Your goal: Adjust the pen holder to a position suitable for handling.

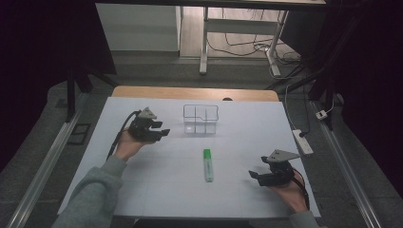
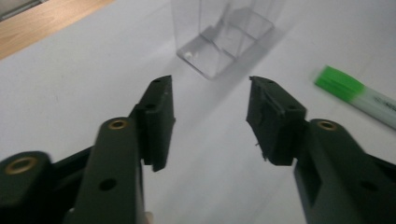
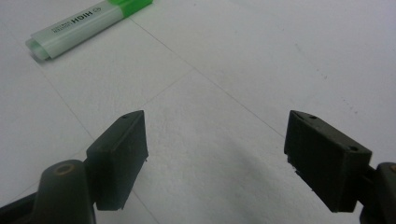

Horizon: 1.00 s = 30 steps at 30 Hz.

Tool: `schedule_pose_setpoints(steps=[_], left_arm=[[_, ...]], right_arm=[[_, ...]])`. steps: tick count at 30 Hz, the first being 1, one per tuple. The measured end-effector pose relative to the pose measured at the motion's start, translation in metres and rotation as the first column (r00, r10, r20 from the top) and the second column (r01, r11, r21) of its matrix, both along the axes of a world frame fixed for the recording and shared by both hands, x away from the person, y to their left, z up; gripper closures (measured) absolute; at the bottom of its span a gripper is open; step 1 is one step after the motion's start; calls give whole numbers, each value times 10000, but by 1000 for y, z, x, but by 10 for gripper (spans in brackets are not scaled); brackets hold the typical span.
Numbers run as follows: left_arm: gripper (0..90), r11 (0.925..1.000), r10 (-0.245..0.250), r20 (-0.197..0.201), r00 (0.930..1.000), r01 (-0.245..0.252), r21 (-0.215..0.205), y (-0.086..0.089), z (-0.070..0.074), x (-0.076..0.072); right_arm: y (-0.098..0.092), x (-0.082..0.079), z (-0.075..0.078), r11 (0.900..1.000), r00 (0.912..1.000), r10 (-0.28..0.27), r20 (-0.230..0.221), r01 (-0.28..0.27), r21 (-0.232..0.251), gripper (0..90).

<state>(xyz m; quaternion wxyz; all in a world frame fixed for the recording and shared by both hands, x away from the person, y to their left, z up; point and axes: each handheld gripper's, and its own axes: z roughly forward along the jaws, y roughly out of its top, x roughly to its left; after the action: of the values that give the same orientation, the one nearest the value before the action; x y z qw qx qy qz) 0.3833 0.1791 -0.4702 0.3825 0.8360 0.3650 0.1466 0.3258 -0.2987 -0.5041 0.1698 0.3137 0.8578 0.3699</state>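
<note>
Lower right of the high view: the right gripper (image 1: 256, 174), matte black, jaws wide apart and empty, rested above the white table sheet (image 1: 157, 185). Centre: a green-capped highlighter (image 1: 207, 165), a slim translucent barrel, lay flat on the sheet, apart from both grippers. Left of centre: the left gripper (image 1: 164, 133), jaws parted, empty. Beyond: a clear plastic divided organiser box (image 1: 201, 118), rectangular, stood upright.

A lab or test room: white-covered wooden bench (image 1: 142, 190) between dark curtains, loose cables (image 1: 247, 45) on grey floor, white power strip (image 1: 302, 141).
</note>
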Motion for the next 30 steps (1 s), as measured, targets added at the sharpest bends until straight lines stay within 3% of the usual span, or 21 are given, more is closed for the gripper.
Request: schedule_pose_setpoints(steps=[8, 15, 18, 23, 30], left_arm=[[381, 9997, -49, 73, 10000, 51, -227, 13, -12, -48], [331, 9995, -50, -138, 9999, 45, -316, 23, -25, -78], [315, 9993, 1, -190, 9998, -8, -368, 28, -29, -87], [299, 9999, 34, -83, 10000, -35, -115, 33, -30, -99], [294, 9994, 267, -78, 9996, -268, -217, 42, -35, -109]], right_arm=[[1, -1, 1, 10000, 9999, 43, 129, -42, -52, 208], [1, -1, 1, 10000, 9999, 17, 139, -18, 33, 212], [1, -1, 2, 10000, 9999, 12, 169, -13, 39, 214], [1, -1, 2, 10000, 9998, -5, 197, 5, -5, 215], [3, -3, 3, 10000, 9997, 20, 245, -19, -31, 214]])
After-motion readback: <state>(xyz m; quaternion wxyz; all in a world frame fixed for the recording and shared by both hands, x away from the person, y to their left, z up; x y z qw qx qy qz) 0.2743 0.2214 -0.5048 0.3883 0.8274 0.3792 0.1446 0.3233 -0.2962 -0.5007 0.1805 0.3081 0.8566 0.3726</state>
